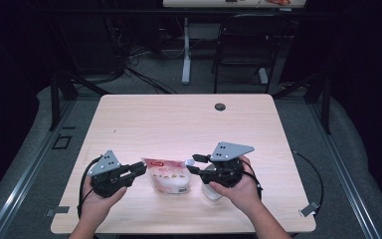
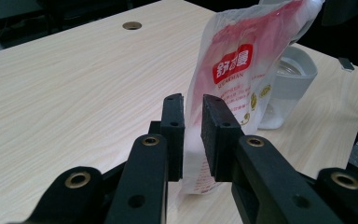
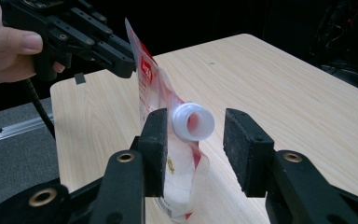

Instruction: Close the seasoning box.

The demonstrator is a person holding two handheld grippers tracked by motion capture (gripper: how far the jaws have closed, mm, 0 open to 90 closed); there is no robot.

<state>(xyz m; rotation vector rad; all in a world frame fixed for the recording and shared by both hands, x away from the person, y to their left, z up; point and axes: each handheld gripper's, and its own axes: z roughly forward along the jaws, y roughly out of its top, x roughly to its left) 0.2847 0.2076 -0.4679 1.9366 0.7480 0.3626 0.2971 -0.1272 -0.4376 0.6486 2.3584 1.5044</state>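
A white and red refill pouch point(image 1: 168, 177) with a white screw spout point(image 3: 193, 122) stands upright on the table between my two grippers. In the left gripper view the pouch point(image 2: 242, 79) has one edge in the narrow gap of my left gripper point(image 2: 192, 105), whose pads stand slightly apart and do not press on it. In the high view the left gripper point(image 1: 142, 168) is at the pouch's left top corner. My right gripper point(image 3: 198, 119) is open around the spout, which sits close to the left pad, with free room to the right pad. In the high view the right gripper point(image 1: 191, 164) is at the pouch's right.
A clear plastic jar point(image 2: 291, 74) with a white rim stands just behind the pouch, under the right hand point(image 1: 213, 191). The wooden table point(image 1: 179, 124) has a round cable hole point(image 1: 220, 106) near its far edge. Beyond it stand a chair and desk legs.
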